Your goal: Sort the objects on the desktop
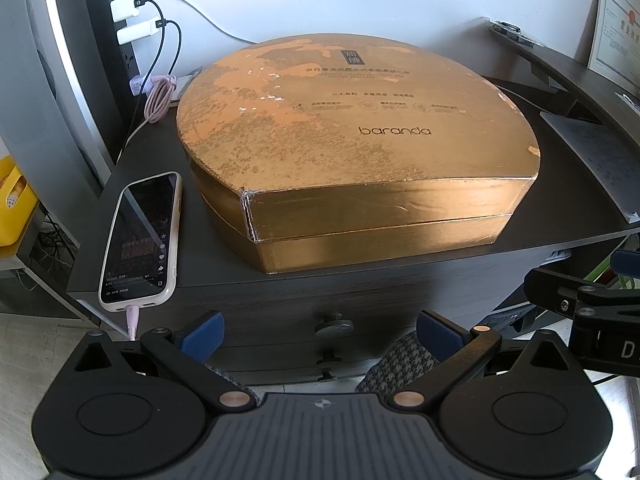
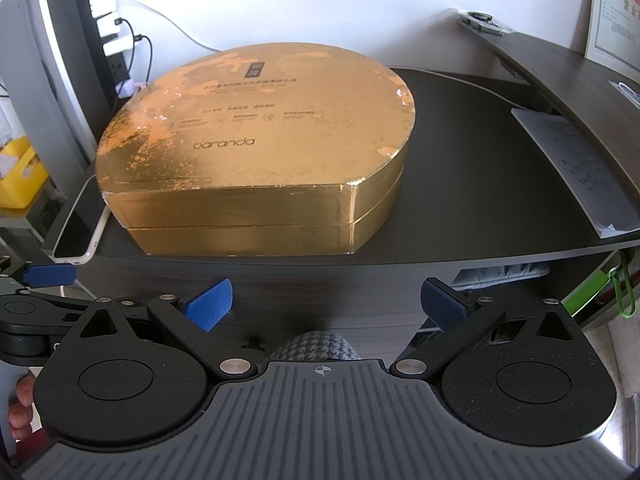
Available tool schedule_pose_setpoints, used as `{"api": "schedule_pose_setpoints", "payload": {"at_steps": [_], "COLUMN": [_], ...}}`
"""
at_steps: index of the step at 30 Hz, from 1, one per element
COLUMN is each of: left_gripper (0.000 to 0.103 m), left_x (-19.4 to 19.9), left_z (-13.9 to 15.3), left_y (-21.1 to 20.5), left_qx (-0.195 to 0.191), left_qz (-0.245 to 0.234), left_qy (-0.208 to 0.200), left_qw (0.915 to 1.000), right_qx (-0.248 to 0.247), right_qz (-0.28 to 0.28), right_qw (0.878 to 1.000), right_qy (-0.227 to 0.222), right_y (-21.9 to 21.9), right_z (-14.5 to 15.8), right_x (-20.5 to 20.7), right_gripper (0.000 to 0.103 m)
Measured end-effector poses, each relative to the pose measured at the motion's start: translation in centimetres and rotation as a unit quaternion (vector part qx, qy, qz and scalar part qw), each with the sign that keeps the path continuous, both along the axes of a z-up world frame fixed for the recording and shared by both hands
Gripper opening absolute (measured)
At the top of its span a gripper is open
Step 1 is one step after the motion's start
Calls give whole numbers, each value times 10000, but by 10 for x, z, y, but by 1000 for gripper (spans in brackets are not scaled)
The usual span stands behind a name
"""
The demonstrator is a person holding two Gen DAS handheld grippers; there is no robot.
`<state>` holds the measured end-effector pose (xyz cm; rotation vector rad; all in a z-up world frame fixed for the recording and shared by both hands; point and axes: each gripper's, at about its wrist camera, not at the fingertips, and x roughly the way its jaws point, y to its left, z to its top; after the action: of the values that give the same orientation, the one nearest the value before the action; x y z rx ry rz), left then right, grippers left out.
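A large gold box (image 1: 352, 152) marked "baranda", lid closed, sits on a dark cabinet top (image 1: 560, 208). The right wrist view shows the same gold box (image 2: 256, 152) on the dark top (image 2: 480, 184). A phone (image 1: 142, 240) in a pale case lies left of the box, screen lit, with a pink cable plugged in. Only an edge of the phone (image 2: 78, 236) shows in the right wrist view. My left gripper (image 1: 318, 338) hangs open below the cabinet's front edge, holding nothing. My right gripper (image 2: 326, 306) is open too, level with the drawer front.
A power strip (image 1: 126, 20) with chargers and a coiled pink cable (image 1: 160, 96) stand at the back left. Papers (image 2: 580, 168) lie at the right under a raised dark shelf (image 2: 540, 52). A yellow bin (image 1: 10, 208) sits far left. Drawer knobs (image 1: 334, 326) face me.
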<state>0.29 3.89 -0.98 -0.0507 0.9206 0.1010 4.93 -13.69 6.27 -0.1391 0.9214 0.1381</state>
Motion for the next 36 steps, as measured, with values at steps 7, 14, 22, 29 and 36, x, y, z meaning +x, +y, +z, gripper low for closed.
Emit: {"api": "schedule_pose_setpoints", "payload": {"at_steps": [7, 14, 22, 29, 36], "left_gripper": [102, 102, 102, 102, 102], "left_x": [0, 0, 0, 0, 1], "left_z": [-1, -1, -1, -1, -1], "left_y": [0, 0, -2, -2, -2], "left_qx": [3, 12, 30, 49, 57], "left_qz": [-1, -5, -9, -10, -18], "left_qy": [11, 16, 22, 23, 29], "left_qw": [10000, 10000, 10000, 10000, 10000], "right_qx": [-2, 6, 14, 12, 1], "right_qz": [-7, -8, -13, -13, -8], "right_qw": [10000, 10000, 10000, 10000, 10000], "right_qy": [23, 28, 31, 36, 38], "right_y": [0, -1, -2, -2, -2], "right_z": [-2, -2, -2, -3, -3], "right_x": [0, 0, 0, 0, 1], "right_gripper": [103, 103, 103, 103, 103]}}
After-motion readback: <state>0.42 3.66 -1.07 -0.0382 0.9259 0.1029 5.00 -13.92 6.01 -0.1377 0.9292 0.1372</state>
